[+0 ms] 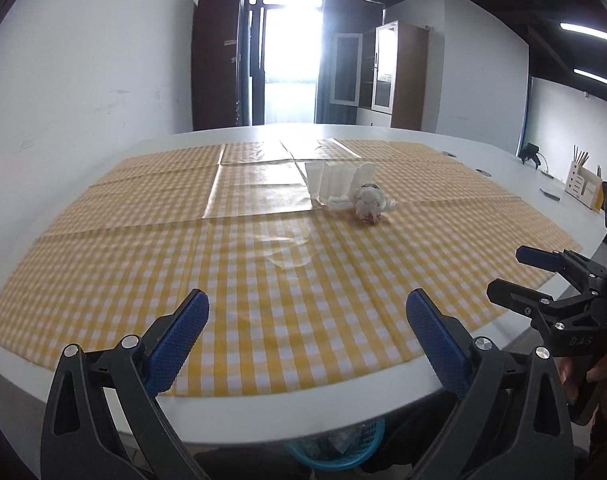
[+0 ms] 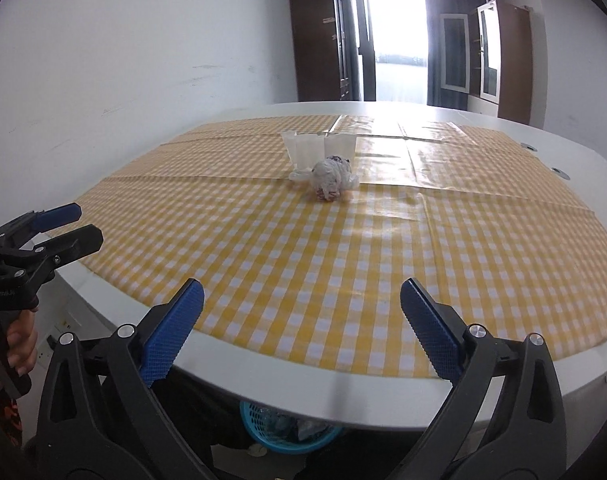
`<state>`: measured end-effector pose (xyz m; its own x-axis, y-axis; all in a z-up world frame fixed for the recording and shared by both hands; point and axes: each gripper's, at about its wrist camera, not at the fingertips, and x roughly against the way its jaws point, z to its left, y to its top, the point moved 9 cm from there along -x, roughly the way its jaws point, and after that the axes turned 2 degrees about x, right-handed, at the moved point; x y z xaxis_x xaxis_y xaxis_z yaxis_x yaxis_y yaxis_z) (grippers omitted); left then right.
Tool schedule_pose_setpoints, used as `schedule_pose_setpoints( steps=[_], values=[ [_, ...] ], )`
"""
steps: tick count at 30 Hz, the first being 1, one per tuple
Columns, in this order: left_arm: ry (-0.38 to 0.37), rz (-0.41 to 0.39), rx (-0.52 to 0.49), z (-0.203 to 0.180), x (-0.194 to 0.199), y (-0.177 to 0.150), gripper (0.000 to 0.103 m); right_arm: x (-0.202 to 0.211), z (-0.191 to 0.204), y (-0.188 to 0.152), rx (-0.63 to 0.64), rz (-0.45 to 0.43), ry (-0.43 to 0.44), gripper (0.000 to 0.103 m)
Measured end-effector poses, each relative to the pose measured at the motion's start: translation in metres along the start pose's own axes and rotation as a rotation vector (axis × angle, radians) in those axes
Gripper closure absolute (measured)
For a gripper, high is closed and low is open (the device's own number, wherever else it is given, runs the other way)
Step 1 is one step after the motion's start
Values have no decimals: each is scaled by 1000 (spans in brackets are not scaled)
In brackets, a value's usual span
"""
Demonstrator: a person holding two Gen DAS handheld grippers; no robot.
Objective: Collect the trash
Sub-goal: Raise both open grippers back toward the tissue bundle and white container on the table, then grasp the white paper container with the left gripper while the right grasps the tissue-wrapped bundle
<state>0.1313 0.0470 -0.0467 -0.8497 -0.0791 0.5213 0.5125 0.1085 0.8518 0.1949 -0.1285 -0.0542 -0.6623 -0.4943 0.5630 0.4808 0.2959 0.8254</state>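
Risk lies in reach: both the left gripper [image 1: 306,334] and right gripper [image 2: 301,326] gape empty, far from the crumpled wrapper [image 1: 368,205], which could skid off the slick checked cloth [image 1: 263,280] if nudged.

Barely legible raised lettering on the black body of the right gripper [image 1: 543,276], reading roughly "DAS". Similar small white lettering on the body of the left gripper [image 2: 69,226], too blurred to read. Faint marks on the wooden holder [image 1: 583,188], unreadable.

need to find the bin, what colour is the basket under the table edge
Blue-turquoise mesh basket, with trash inside; clearest in the right wrist view.
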Motion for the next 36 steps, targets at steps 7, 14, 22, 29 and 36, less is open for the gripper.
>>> schedule_pose_setpoints(
  steps=[7, 14, 22, 29, 36],
  values=[
    [12, 37, -31, 2, -42, 27, 6, -34, -15, 26, -19, 23, -10, 9],
    [-18, 60, -21, 2, -79, 51, 6, -68, -23, 49, -35, 47, 5, 9],
    [-49, 84, -10, 7, -121, 82, 6, -104, -37, 72, -59, 81, 24, 9],
    [-71, 118, -11, 9, -165, 102, 6, -138, -42, 89, -42, 129, 42, 9],
    [-93, 178, -83, 1, -210, 114, 6, -174, -38, 98, -13, 196, 91, 11]
  ],
)
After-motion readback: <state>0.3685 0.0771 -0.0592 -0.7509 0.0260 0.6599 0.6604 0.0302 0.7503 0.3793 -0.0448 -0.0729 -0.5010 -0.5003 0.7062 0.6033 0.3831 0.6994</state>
